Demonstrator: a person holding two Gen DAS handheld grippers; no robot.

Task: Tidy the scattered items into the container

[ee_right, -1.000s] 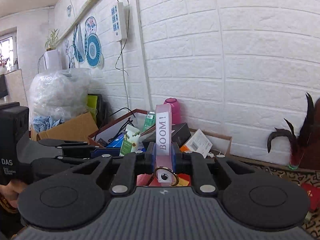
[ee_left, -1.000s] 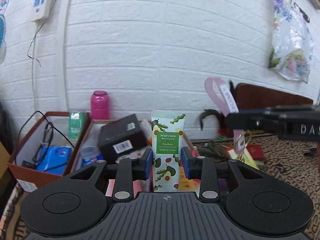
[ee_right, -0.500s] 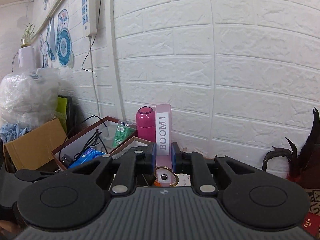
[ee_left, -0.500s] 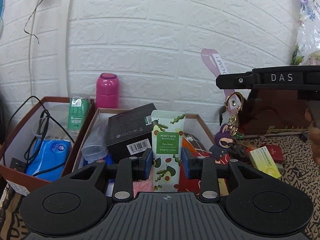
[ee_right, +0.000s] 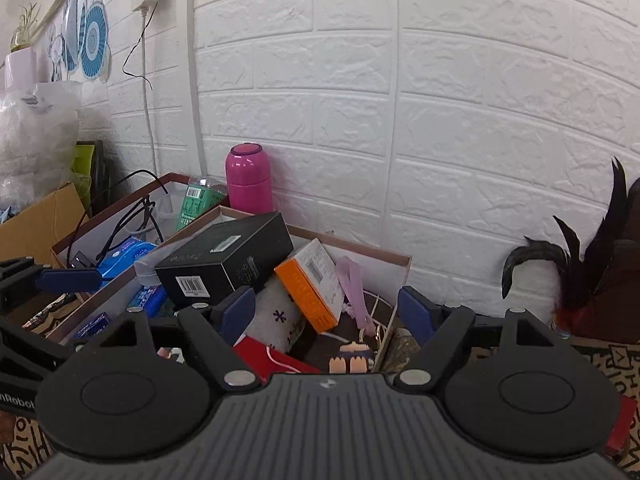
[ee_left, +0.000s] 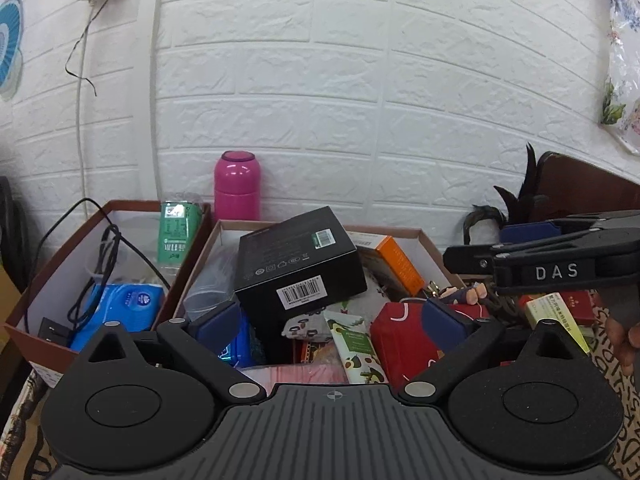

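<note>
left tool (ee_left: 332,322) wide open, empty | right tool (ee_right: 326,312) wide open, empty | tube (ee_left: 354,350), keychain (ee_right: 354,354) in box (ee_left: 424,240) | cartons (ee_left: 556,316) left on tabletop

Left gripper (ee_left: 334,320) spread wide, blue-padded fingers (ee_left: 218,322) well apart and holding nothing, poised level over the near edge of the brown box (ee_left: 430,238). Right gripper (ee_right: 326,314) likewise parted, blue fingers (ee_right: 414,314) gaping either side of the same box's right-hand corner, nothing between them. Seen from the left wrist, right gripper reaching in side-on above the box's right wall, black body lettered "DAS". Bare hand (ee_left: 624,334) glimpsed just right of the box, below that gripper's body. Seen from the right wrist, left gripper's blue finger (ee_right: 66,280) jutting in over the box's left side.
</note>
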